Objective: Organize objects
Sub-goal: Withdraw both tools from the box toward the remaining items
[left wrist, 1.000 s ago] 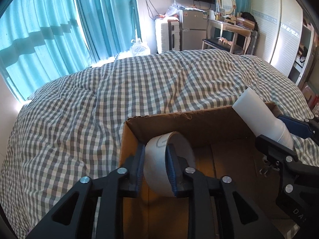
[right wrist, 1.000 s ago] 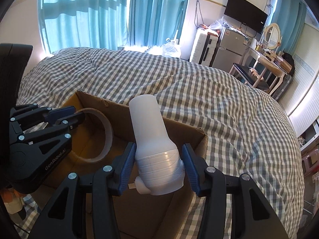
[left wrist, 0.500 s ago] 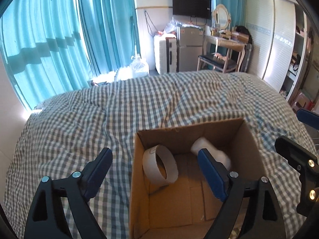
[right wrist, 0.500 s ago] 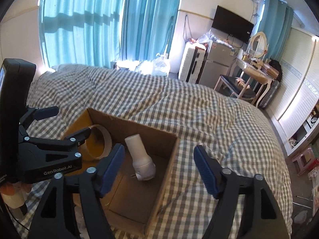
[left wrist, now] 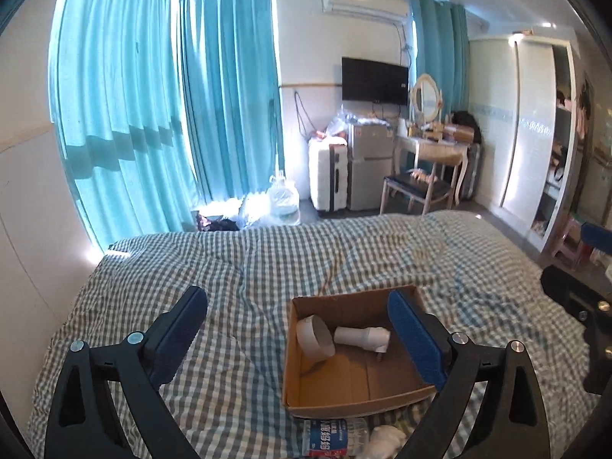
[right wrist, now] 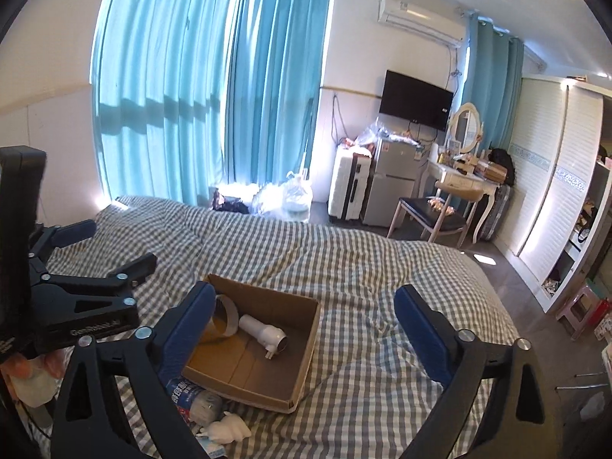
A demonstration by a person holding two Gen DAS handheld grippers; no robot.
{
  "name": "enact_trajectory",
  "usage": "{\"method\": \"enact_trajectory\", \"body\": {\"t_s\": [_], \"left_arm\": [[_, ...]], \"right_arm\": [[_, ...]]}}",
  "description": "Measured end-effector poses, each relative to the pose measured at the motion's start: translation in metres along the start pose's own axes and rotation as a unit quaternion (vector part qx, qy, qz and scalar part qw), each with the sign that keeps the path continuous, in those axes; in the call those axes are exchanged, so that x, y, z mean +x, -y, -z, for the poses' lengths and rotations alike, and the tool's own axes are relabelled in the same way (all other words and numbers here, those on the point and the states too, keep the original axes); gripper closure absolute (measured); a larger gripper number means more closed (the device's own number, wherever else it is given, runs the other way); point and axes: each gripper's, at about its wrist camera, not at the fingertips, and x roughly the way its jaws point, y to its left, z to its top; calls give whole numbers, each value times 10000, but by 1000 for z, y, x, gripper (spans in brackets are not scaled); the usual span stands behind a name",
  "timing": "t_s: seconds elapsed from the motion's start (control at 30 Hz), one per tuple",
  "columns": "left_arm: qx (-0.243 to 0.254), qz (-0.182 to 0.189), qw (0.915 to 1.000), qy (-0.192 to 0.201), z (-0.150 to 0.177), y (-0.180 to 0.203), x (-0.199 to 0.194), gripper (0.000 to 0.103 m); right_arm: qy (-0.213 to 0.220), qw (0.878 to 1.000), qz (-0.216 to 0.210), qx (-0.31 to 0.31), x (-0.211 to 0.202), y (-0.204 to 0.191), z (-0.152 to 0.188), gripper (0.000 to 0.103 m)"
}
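An open cardboard box sits on the checked bed. Inside it a roll of tape leans at the left and a white plug-in device lies on its side. My left gripper is open and empty, raised well above and behind the box. My right gripper is open and empty, also high above the box. A plastic bottle with a blue label and a small white figure lie on the bed in front of the box.
The checked bedcover spreads all around the box. Beyond the bed stand teal curtains, a white suitcase, a small fridge, a chair and a wardrobe.
Both grippers let go of the tape roll and the white device, which now lie in the box. Both grippers opened wide and pulled up and back from the box.
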Motion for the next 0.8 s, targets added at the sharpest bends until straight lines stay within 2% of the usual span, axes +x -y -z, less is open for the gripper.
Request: {"method": "enact_trajectory", "body": {"t_s": [0.13,0.37,0.63,0.8], "left_arm": [[-62,-53,9995,305,1,-10,-40,1],[73,-81,9988,468,14,-10,-75,1],[200,-243,9979,574,44,-11,-86,1],[46,-267,9989,392,72,-17,-77,1]], "right_arm": [[99,9999,29,43,-23,-5,-1,4],[-14,9999,-163,5,-43,-18,15,3],[-38,9997,-131,-203,-52,-32,41,3],[-90,9993,34,-360,-44,-39,66,3]]}}
